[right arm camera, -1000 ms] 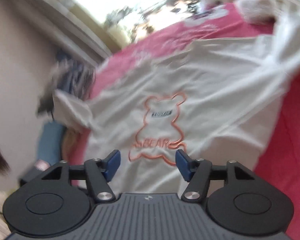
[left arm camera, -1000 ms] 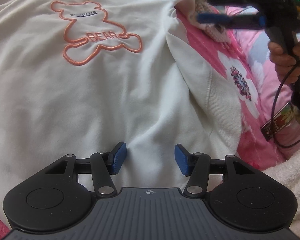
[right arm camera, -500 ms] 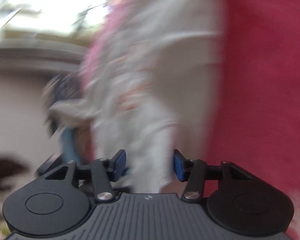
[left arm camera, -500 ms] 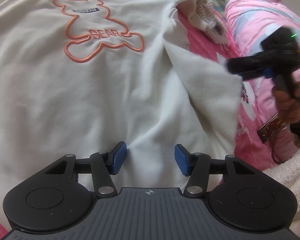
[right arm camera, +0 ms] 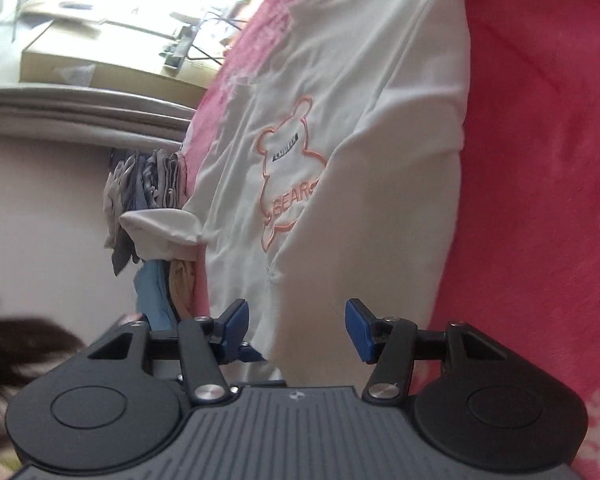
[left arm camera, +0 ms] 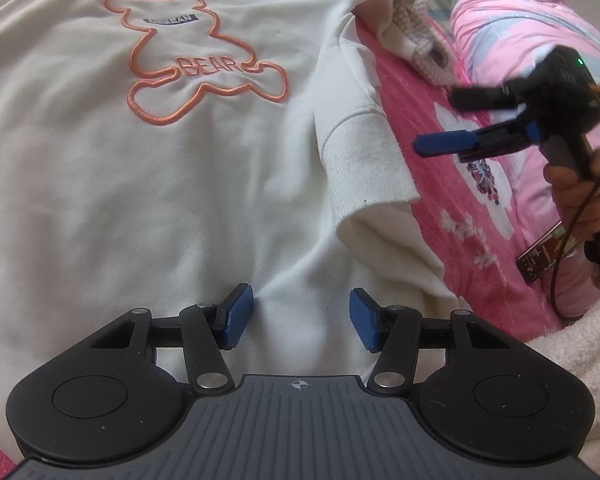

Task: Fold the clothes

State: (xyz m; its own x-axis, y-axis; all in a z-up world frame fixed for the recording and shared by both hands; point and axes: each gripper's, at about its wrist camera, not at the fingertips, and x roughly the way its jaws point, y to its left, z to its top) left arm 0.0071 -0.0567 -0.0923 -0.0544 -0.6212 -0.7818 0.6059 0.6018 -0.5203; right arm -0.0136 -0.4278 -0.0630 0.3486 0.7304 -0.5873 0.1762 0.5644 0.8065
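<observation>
A cream sweatshirt [left arm camera: 140, 184] with an orange bear outline and the word BEAR lies spread on a pink bed; it also shows in the right wrist view [right arm camera: 339, 120]. Its right sleeve [left arm camera: 359, 152] lies folded down along the body, cuff end near the hem. My left gripper [left arm camera: 301, 316] is open and empty, low over the hem. My right gripper [left arm camera: 439, 120] is open and empty in the air, right of the sleeve; in its own view [right arm camera: 296, 328] its jaws stand apart above the sweatshirt's edge.
The pink floral bedsheet [left arm camera: 459, 208] lies bare to the right of the sweatshirt. A pink quilt [left arm camera: 519, 28] and small crumpled garments [left arm camera: 415, 40] lie at the far right. Hanging clothes [right arm camera: 148, 184] and a wall bound the bed's other side.
The right gripper came down from the sweatshirt's shoulder to beside the sleeve. The sleeve, lifted half a second ago, now lies flat along the body. The left gripper stayed put.
</observation>
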